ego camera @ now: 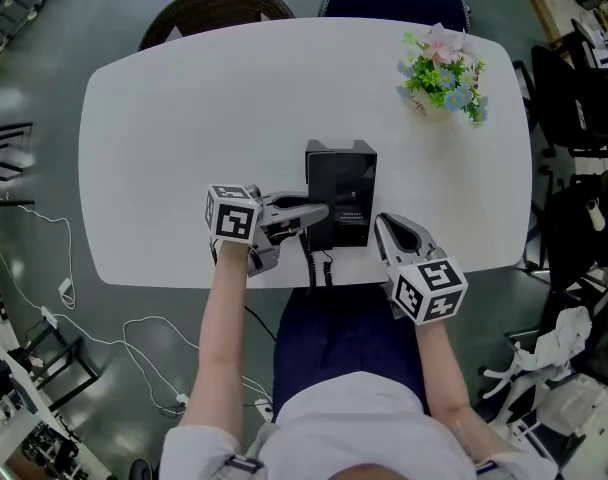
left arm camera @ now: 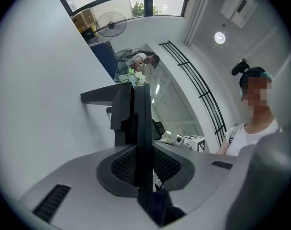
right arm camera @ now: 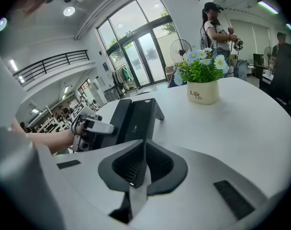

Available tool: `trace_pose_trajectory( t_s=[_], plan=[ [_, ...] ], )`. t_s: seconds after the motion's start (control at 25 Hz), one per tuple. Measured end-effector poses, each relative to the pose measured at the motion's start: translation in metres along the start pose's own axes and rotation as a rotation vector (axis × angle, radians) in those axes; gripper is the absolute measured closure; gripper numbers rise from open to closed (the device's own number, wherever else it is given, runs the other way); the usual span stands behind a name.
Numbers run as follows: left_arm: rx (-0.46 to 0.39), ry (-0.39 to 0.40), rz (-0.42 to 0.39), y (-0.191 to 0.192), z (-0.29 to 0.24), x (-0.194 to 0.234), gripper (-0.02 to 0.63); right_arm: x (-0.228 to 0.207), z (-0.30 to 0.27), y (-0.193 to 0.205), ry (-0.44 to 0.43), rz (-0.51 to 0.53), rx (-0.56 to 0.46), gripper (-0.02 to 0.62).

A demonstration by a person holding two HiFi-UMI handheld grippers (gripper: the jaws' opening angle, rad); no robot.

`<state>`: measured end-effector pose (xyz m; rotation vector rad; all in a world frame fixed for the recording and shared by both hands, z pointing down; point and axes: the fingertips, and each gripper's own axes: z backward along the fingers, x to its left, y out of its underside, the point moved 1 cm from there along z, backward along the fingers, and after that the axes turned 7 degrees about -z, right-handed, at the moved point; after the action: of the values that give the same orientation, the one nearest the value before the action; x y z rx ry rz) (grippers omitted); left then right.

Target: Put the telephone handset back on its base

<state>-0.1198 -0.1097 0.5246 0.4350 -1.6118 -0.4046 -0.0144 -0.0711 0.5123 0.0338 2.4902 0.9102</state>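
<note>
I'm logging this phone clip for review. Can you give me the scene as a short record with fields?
Surface: white table
Telephone base: black, mid-table, near the front edge
Handset: along the base's left side; whether it is fully seated cannot be told
Left claw: shut on the handset
Right claw: shut, empty, just right of the base
Other: potted flowers at the far right corner; cord running off the front edge

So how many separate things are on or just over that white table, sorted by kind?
Telephone: 1
Pot of flowers: 1
Grippers: 2, the left gripper and the right gripper
Total: 4
</note>
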Motion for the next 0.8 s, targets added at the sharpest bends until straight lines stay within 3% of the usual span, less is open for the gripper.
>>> trace_pose_trajectory(
  t_s=[0.24,0.52,0.72,0.8],
  plan=[
    [-0.021,-0.044,-0.008,0.0,0.008,0.006,0.518,-0.001,-0.001,-0.001,0.006,0.0,0.002,0.555],
    [0.023,-0.13,-0.043,0.001,0.007,0.005,0.512,0.003,-0.002,0.003,0.006,0.004,0.0,0.555],
    [0.057,-0.233,-0.104,0.004,0.003,-0.007,0.379,0.003,0.0,0.002,0.012,0.004,-0.011,0.555],
    [0.057,-0.295,-0.122,0.005,0.0,-0.009,0.367,0.003,0.001,0.003,0.014,0.004,-0.014,0.555]
  ],
)
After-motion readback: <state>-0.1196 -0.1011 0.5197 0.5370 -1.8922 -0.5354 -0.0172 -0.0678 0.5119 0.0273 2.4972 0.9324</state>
